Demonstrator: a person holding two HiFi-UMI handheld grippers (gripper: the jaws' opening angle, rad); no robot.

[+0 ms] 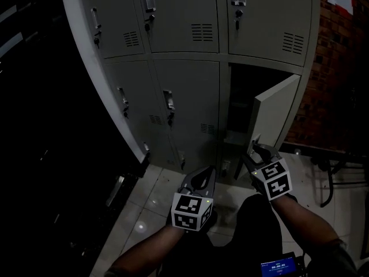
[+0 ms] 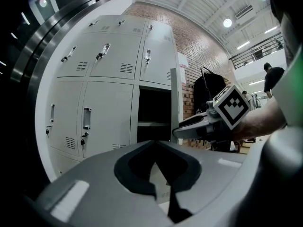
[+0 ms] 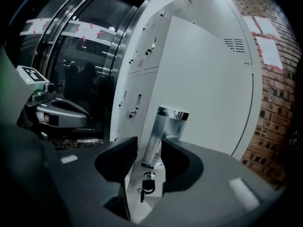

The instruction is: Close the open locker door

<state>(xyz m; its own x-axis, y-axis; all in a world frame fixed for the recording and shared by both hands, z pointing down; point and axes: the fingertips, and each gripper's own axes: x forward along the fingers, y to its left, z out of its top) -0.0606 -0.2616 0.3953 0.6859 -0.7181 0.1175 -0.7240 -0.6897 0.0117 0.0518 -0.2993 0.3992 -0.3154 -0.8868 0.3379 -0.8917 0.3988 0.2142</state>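
The grey locker bank has one open door (image 1: 274, 111) in its lower right, swung out from a dark compartment (image 1: 241, 100). My right gripper (image 1: 256, 149) is at that door's free edge. In the right gripper view the jaws (image 3: 144, 150) straddle the door (image 3: 203, 79), one pad on each face, closed beside the chrome handle (image 3: 165, 131) and above the key (image 3: 147, 186) in its lock. My left gripper (image 1: 202, 178) hangs lower and to the left, shut with nothing in it, away from the lockers; its own view shows its tips (image 2: 154, 145) together.
Closed locker doors (image 1: 184, 103) fill the bank to the left and above. A brick wall (image 1: 340, 68) stands on the right, with a black metal frame (image 1: 331, 172) on the pale tiled floor (image 1: 155, 201). Dark glass panels (image 1: 34, 126) run along the left.
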